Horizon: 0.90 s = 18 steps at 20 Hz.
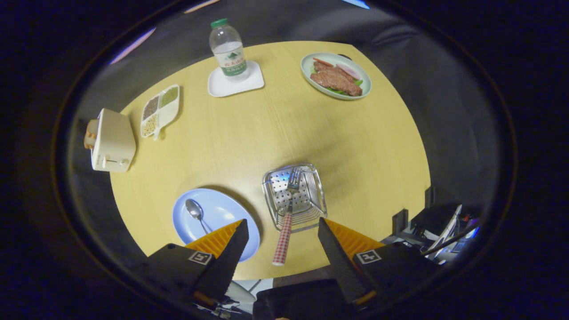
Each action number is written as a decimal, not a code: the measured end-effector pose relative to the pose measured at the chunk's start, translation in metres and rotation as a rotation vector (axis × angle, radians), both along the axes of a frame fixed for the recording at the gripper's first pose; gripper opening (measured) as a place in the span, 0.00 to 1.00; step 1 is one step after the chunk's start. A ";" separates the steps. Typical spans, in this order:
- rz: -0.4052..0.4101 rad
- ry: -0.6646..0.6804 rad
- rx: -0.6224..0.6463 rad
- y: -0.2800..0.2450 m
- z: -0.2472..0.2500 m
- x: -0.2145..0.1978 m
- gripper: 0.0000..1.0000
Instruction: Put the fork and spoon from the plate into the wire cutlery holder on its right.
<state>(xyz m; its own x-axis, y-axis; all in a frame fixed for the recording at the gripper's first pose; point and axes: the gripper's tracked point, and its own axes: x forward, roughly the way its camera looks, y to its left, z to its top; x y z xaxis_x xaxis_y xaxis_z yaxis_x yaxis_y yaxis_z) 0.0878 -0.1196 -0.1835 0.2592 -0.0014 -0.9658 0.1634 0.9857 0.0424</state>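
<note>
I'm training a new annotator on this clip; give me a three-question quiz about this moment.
1. True or false: the fork already rests in the wire cutlery holder, its checked handle sticking out toward the tool.
2. Where is the spoon?
A. In the holder
B. On the blue plate
C. Between the tool's fingers
3. Fill in: the tool's fingers are ____, gripping nothing.

Key:
1. True. The tines lie inside the holder.
2. B. The spoon lies on the plate, left of the holder.
3. Open. The fork handle sits in the gap between them, and neither finger touches it.
</note>
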 end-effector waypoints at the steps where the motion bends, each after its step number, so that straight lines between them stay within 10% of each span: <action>1: 0.006 -0.024 -0.001 0.005 0.006 -0.002 0.99; 18: 0.309 -0.490 -0.061 0.137 0.035 -0.051 1.00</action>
